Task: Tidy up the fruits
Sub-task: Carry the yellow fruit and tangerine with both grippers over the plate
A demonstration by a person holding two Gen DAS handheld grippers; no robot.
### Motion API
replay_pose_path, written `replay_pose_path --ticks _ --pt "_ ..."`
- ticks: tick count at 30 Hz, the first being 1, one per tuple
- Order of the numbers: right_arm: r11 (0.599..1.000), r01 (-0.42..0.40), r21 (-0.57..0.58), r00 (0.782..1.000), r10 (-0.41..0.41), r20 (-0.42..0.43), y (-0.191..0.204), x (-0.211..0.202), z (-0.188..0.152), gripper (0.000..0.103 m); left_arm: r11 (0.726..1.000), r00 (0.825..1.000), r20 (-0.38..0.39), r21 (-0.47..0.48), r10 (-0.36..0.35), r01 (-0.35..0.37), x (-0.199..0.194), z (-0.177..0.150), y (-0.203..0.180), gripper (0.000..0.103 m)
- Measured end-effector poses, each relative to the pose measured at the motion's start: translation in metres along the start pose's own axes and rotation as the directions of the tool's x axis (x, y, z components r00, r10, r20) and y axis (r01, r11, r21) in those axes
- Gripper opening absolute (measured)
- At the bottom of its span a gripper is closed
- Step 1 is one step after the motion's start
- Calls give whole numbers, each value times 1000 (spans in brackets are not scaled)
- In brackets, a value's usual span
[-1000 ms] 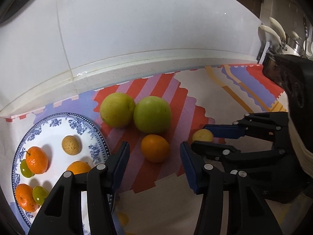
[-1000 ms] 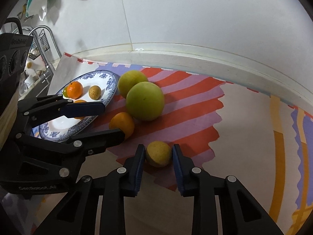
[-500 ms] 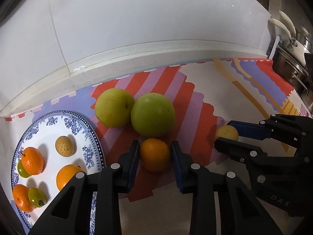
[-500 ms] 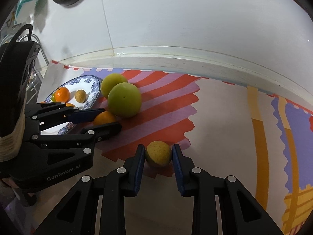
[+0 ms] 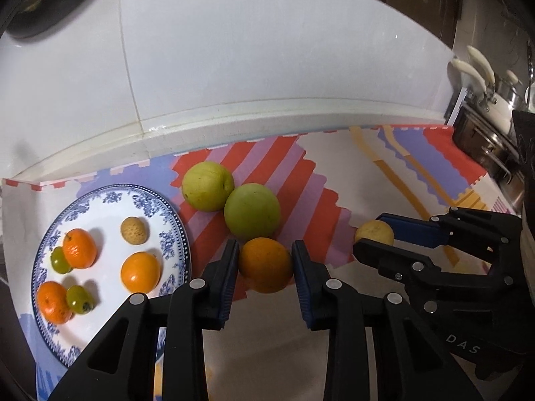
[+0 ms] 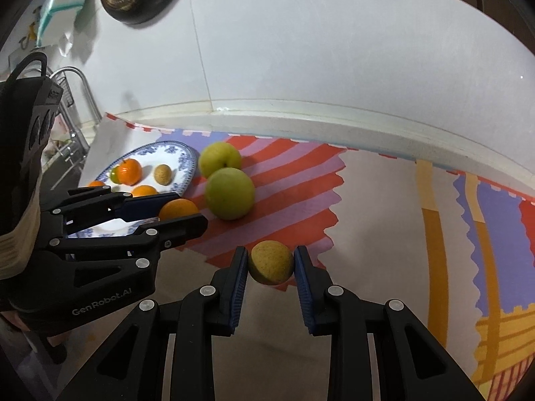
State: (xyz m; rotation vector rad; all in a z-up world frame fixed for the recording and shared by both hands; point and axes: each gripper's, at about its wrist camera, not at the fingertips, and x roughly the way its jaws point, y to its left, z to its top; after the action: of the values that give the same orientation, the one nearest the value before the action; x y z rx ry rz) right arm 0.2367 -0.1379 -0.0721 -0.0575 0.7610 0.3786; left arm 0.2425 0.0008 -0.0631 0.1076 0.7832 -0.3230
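Gripping a round orange citrus fruit point(image 5: 264, 265) between its blue-padded fingers point(image 5: 230, 280), the left gripper point(image 5: 264, 267) pinches it just near of two large yellow-green round fruits point(image 5: 251, 215) that touch each other on the red-and-lilac striped patch of the patterned mat point(image 5: 334, 180) covering the tabletop. In the right wrist view the same orange fruit point(image 6: 178, 209) shows between the left gripper's fingers point(image 6: 180, 225), with the two green fruits point(image 6: 229, 193) just to its right.

The right gripper point(image 6: 271, 269) has its fingers point(image 6: 239, 280) clamped on a small round yellow-brown speckled fruit point(image 6: 271, 262), one pad pressed on each side, over the near edge of the striped patch. From the left wrist view this small fruit point(image 5: 374, 233) sits at the tips of the right gripper point(image 5: 376, 237), well to the right of the orange one.

At the left lies a round white plate with a blue floral rim point(image 5: 157, 214). On it are three orange citrus fruits point(image 5: 140, 272), two small green fruits point(image 5: 79, 299) each touching an orange one, and one small tan speckled fruit point(image 5: 134, 230) nearer the far side. The plate's right rim lies just beside the farther green fruit. Behind the mat a white tiled wall point(image 5: 267, 67) rises from a pale ledge.
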Motion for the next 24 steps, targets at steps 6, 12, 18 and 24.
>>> replay_pose_path --ticks 6,12,18,24 --pt "1000 -5 -10 999 6 34 10 -24 -1 30 1000 999 31 -18 10 -9 -26 -5 -1 32" --pt "1000 -13 -23 998 15 67 23 -44 -2 30 999 998 59 -45 28 -26 -56 -14 0 32" --pt "999 -25 -42 995 29 93 38 -61 -2 30 996 995 88 -70 57 -51 -82 -24 3 32" --pt "997 -44 -62 992 51 119 58 -72 0 30 993 988 131 -94 82 -70 -108 -30 16 32"
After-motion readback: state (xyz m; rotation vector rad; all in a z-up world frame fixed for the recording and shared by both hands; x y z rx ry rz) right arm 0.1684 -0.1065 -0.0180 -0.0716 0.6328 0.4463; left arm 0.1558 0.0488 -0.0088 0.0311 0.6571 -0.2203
